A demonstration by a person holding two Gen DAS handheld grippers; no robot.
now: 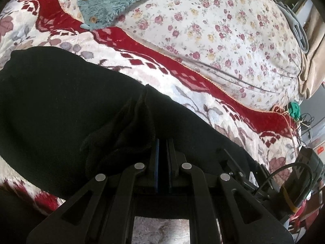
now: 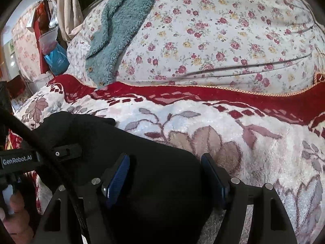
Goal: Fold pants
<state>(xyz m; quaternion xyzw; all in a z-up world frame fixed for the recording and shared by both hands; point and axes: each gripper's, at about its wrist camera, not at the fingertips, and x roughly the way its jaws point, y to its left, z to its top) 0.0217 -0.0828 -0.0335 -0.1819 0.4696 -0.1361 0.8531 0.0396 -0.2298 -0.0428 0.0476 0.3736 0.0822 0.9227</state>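
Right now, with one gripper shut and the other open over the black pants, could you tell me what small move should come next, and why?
Probably close the right gripper on the pants: its jaws stand wide with the dark cloth between them, while the left gripper is already shut on a bunched fold.

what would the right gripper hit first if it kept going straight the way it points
Most likely the black pants: the open right gripper hangs just above them; the plush blanket lies beyond. Depth is unclear.
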